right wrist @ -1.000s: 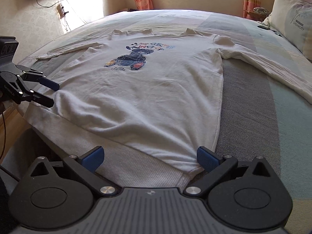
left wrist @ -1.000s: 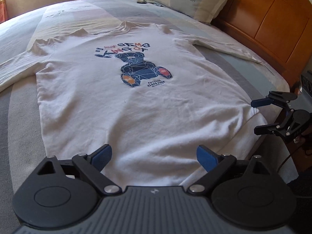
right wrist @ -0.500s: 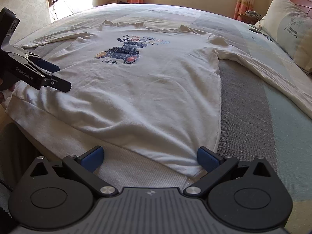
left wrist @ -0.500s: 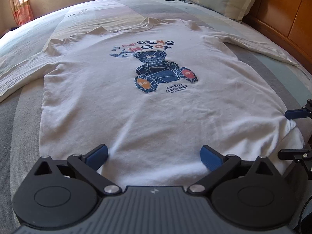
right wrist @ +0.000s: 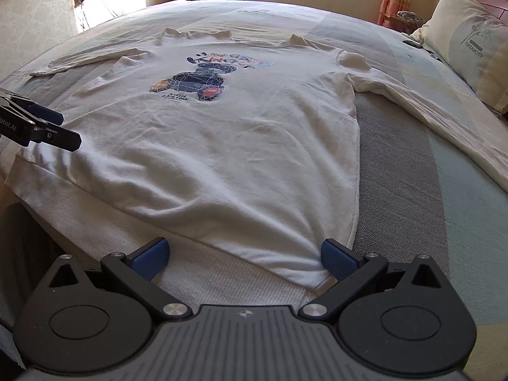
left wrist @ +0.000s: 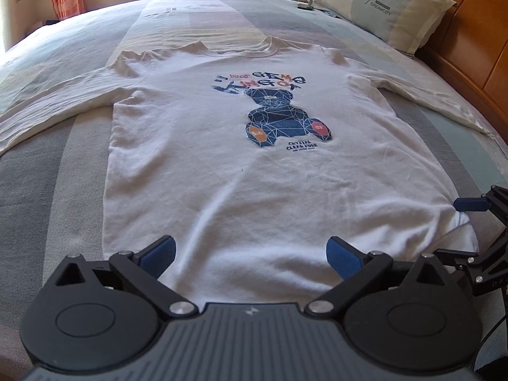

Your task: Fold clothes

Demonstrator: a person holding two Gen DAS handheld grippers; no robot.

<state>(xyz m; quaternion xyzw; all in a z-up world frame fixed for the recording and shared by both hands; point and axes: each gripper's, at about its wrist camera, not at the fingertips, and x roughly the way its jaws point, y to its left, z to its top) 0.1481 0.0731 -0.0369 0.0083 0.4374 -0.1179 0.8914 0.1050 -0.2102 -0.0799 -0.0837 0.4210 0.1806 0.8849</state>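
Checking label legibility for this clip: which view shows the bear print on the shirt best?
The left wrist view: the bear print faces the camera squarely, upright and sharp, its lettering mostly readable. The right wrist view shows the same bear print at a slant, smaller and further off, its lettering blurred.

i'm holding my left gripper (left wrist: 250,255), jaws just widened and gaping, over the white sweatshirt (left wrist: 254,171) lying flat on the bed (left wrist: 47,171).

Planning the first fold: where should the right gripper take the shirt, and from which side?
My pick: the ribbed hem's near right corner, approached from the foot of the bed. The shirt lies flat, print up, and only that edge hangs free at the mattress rim. The open right gripper already straddles it, so one finger can probably slip underneath.
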